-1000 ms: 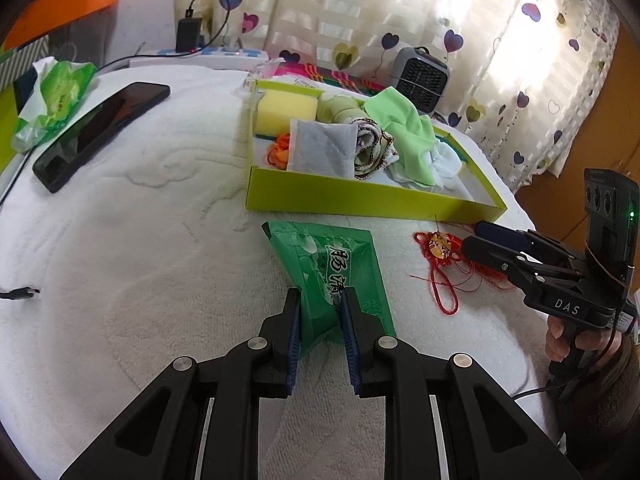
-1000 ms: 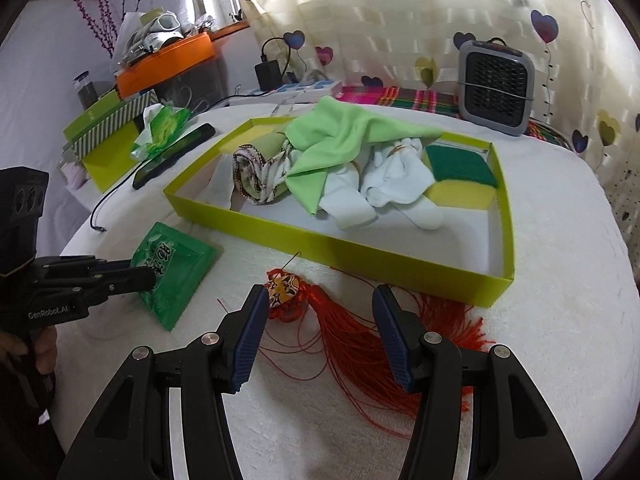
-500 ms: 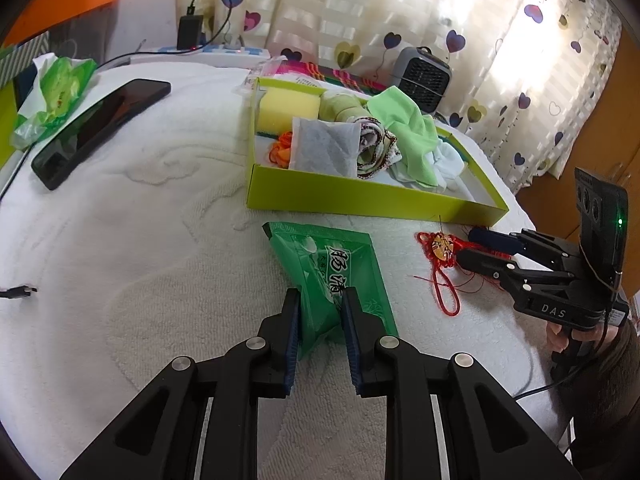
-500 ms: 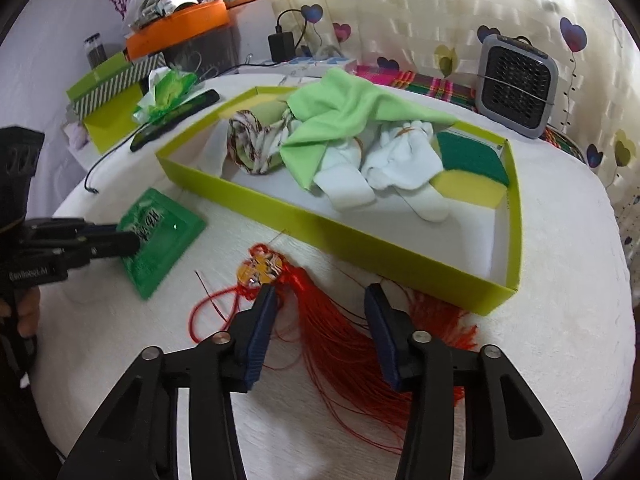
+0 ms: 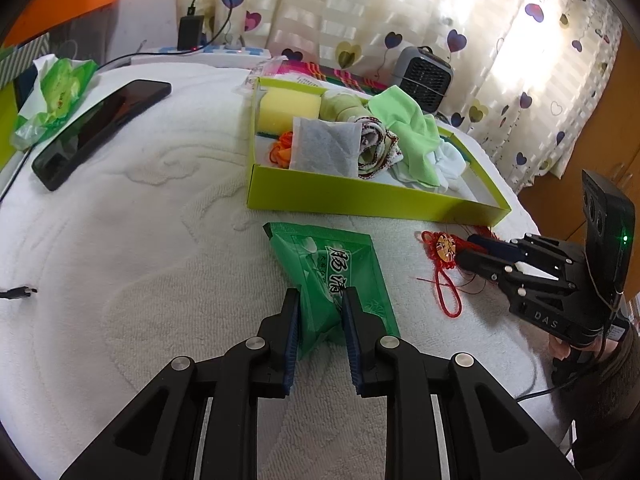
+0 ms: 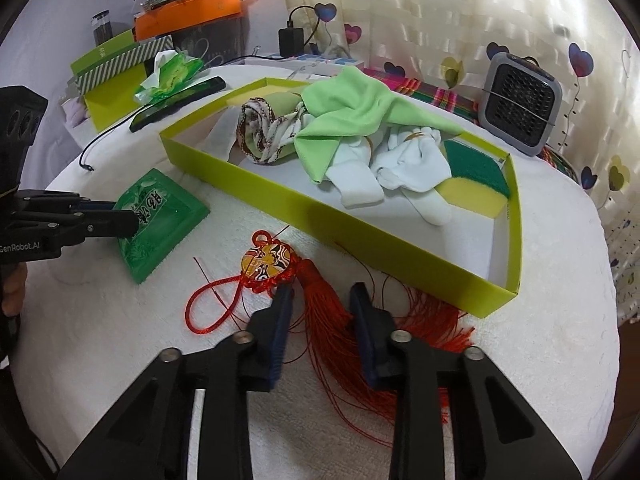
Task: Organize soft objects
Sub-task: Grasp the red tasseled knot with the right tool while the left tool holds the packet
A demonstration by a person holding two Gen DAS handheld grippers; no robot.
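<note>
right gripper (image 6: pixel 318 300) astride red tassel (image 6: pixel 324 300), not yet clenched | tassel runs 11-to-5, box (image 6: pixel 400 256) at 12 | left gripper (image 5: pixel 320 300) pinching green tissue pack (image 5: pixel 332 268)

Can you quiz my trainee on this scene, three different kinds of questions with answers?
1. True or false: the left gripper has its jaws closed on the green tissue pack.
2. Multiple choice: the red tassel ornament lies (A) inside the yellow-green box, (B) on the white cloth in front of the box, (C) on the black phone.
3. Fill in: the right gripper has its jaws on either side of the tassel's ____ strands.

Key: 1 true; 2 B; 3 red.
</note>
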